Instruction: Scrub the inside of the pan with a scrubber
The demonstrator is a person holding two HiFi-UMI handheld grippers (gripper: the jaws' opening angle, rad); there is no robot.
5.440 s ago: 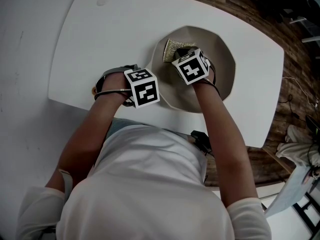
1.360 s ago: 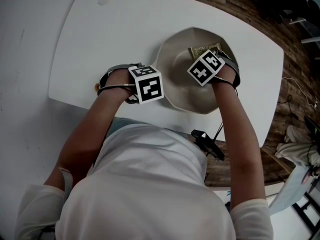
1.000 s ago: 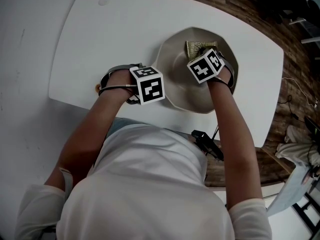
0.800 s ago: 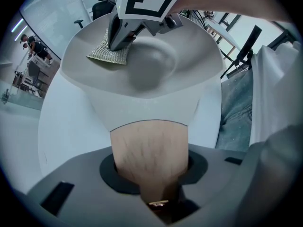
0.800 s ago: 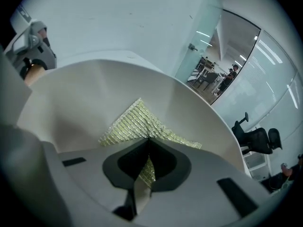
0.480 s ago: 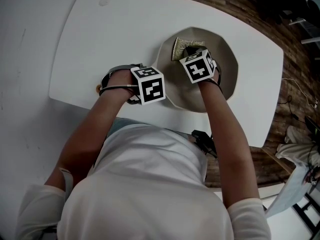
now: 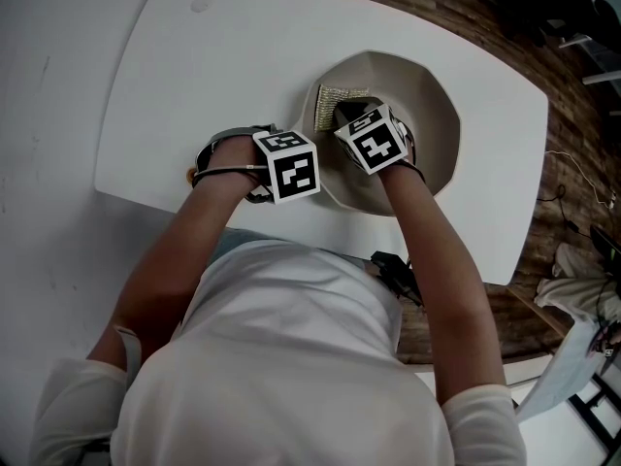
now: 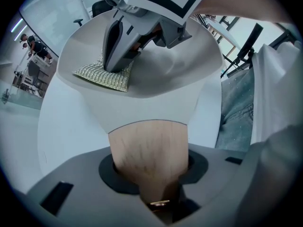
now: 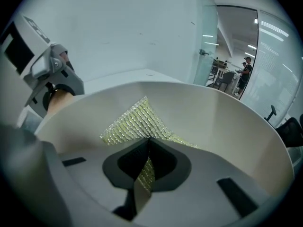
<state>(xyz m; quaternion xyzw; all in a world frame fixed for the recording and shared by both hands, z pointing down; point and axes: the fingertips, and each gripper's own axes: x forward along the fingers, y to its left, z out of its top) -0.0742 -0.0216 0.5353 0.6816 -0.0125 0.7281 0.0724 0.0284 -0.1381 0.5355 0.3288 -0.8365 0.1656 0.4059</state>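
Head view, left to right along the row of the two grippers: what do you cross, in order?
White table → left gripper on the pan handle → right gripper clamping the scrubber → pan wall → wooden floor.

Head view steeply overhead; gripper views close, low; all share pan [image 7: 437, 105].

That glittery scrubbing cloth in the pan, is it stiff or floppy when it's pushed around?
Probably floppy: the scrubber creases where the right gripper's jaws pinch it, and its free part lies against the pan wall. It looks thin and woven, so likely light, not slippery.
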